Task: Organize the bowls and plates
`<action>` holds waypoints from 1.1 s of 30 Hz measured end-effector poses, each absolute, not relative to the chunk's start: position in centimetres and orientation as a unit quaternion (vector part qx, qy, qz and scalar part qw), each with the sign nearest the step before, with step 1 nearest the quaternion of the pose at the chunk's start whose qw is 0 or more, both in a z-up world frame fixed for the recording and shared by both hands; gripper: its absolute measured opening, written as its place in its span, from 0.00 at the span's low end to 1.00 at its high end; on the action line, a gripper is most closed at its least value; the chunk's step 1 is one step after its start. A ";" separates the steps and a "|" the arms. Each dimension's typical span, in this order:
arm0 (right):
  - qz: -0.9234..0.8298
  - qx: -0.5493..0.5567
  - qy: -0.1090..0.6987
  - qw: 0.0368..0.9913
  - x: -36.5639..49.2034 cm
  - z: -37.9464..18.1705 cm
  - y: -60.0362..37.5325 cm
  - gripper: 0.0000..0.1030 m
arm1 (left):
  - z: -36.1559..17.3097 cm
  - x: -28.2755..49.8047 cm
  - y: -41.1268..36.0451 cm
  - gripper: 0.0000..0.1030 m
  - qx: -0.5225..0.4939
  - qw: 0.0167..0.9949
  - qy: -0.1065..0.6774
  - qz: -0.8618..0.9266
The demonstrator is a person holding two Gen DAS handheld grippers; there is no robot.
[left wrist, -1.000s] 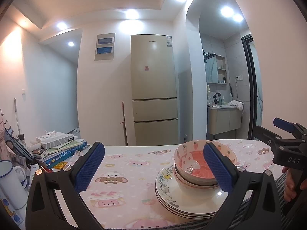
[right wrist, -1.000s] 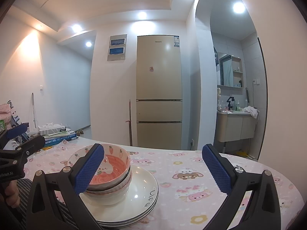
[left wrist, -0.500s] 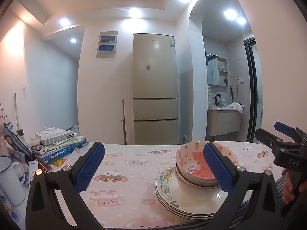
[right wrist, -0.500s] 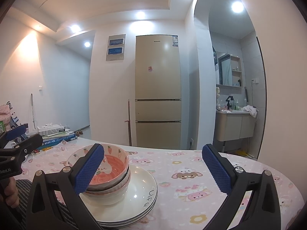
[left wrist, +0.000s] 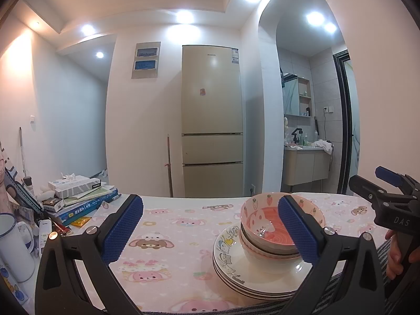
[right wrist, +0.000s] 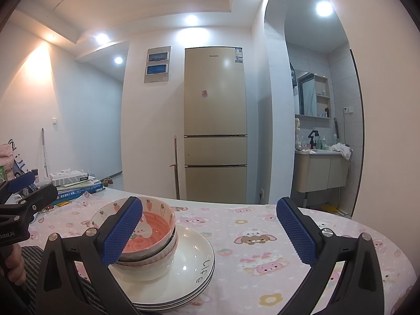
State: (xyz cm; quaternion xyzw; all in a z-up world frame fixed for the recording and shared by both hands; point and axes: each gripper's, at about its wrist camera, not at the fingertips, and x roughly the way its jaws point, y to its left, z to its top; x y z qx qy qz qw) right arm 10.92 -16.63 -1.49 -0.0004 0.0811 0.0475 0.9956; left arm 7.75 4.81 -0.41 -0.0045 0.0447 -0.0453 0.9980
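On the near edge of the table point(left wrist: 168, 225), covered with a pink cartoon-print cloth, a stack of plates point(left wrist: 249, 281) carries a nest of bowls point(right wrist: 147, 236); the top bowl point(left wrist: 265, 225) has a strawberry rim and a salmon interior. The plates appear already sorted beneath the bowls, so the step in hand is judged to be either a final check or the start of unstacking.

The left gripper point(left wrist: 210, 231) is held level, fingers spread wide, nothing between them; the stack sits to its right, partly behind the right-hand pad point(left wrist: 296, 231). The right gripper point(right wrist: 210, 231) is likewise spread and empty, with the stack behind its left-hand pad point(right wrist: 122, 231). Neither tool touches the crockery.

Recommended procedure, should a bowl be lifted:
- Approach the rim from above, one pad inside, one outside.
- Steady the lower bowls with the other gripper.
- Lift straight up; glazed ceramic is likely to slip under a sideways pull.

Books and a tissue box point(left wrist: 74, 185) occupy the far left; keep clear of them.
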 end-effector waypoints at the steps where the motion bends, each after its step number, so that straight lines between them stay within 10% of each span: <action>1: 0.048 -0.001 0.081 0.996 10.9 -1.5 -16.6 1.00 | -0.4 7.8 4.8 1.00 -0.005 0.998 0.045 -0.045; 33: 0.048 -0.001 0.081 0.996 10.9 -1.5 -16.7 1.00 | -0.5 7.7 4.6 1.00 0.008 0.998 0.045 -0.049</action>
